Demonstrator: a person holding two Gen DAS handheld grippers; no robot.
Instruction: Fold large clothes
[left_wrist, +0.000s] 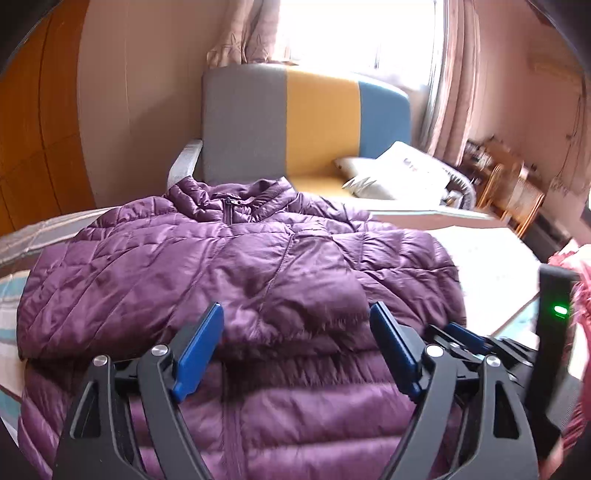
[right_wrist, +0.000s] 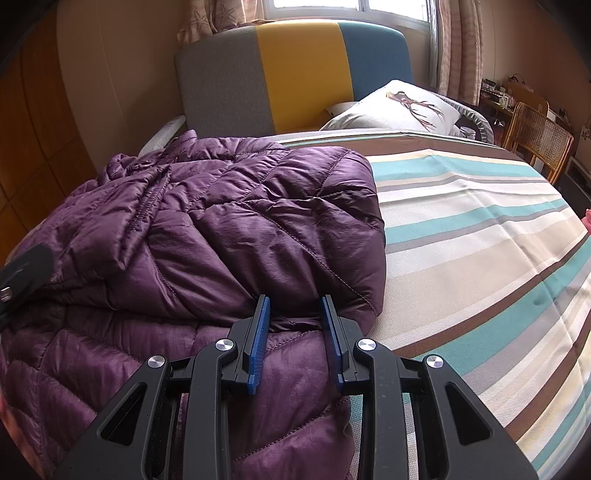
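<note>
My right claw (right_wrist: 295, 308) pinches the purple jacket (right_wrist: 207, 221) fold, lower centre; my left claw (left_wrist: 295, 325) gapes empty (smooth first).

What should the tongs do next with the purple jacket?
Probably the right tongs should let go. The jacket already lies folded over on the bed, its sleeve laid across the front, and the left tongs are open above it. Only the right pair still seems to pinch the fold's edge.
</note>
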